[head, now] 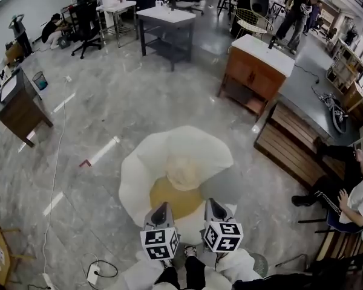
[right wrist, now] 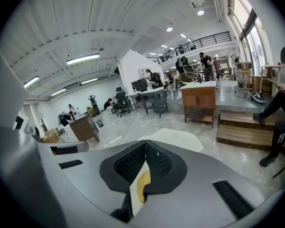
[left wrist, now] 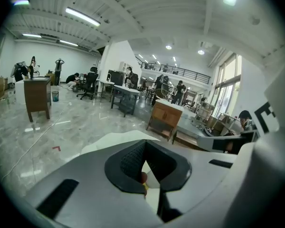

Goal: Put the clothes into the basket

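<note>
- A grey marble floor (head: 109, 101) filled a big open workroom, with a wooden cabinet (head: 257, 68) far ahead and a seated person (head: 357, 192) at the right edge.
- A big white cloth (head: 181, 156) spread over the floor straight ahead of the person, rounded like open petals, a little longer going away than across. Both gripper views showed it as a pale sheet beyond the jaws (left wrist: 118, 139) (right wrist: 178, 137).
- An ochre patch (head: 172, 198) lay on the cloth's near part, just ahead of both claws, with a cream bunch beyond it.
- The left claw (head: 163, 208) and right claw (head: 212, 203) sat side by side at the cloth's near edge, pointing forward and down; neither was nearer.
- The left claw (left wrist: 143, 163) was pressed together, pinching a strip of white cloth with a speck of red and yellow.
- The right claw (right wrist: 145, 158) was pressed together, pinching a fold of white and yellow cloth.
- No basket showed apart from the cloth. The rounded white shape may have been its lining; I could not tell.
- Judgement: the cloth ran away from both claws, so the next move likely needed both hands together.
</note>
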Motion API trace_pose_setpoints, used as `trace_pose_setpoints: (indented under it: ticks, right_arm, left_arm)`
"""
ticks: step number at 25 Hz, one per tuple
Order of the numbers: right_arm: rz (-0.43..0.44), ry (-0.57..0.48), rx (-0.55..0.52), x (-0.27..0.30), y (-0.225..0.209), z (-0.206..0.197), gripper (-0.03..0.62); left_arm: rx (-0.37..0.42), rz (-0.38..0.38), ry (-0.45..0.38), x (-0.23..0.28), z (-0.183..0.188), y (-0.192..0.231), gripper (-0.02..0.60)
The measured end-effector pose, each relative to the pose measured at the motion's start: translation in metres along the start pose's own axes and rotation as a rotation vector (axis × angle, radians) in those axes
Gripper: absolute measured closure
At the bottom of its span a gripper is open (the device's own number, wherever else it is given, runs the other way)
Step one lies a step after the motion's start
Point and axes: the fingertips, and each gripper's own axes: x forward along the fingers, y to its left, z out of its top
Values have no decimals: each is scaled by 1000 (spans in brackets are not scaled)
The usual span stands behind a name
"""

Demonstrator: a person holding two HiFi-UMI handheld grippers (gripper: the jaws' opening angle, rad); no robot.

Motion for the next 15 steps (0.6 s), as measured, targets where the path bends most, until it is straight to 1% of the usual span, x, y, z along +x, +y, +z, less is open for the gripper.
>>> trace_pose_setpoints:
  ticks: [3, 5, 12, 15]
  right_arm:
    - [7, 29, 9, 27, -14, -9, 571]
    - [9, 51, 20, 44, -24, -21, 571]
    - [24, 133, 53, 125, -69, -90, 571]
    - [37, 172, 49, 154, -81, -125, 571]
  left_arm:
    - [1, 27, 39, 22, -14, 9, 581]
    - [-1, 42, 74, 36, -30, 16, 581]
    - [-11, 91, 170, 109, -108, 40, 581]
    - [-32, 111, 189, 135, -145, 58, 581]
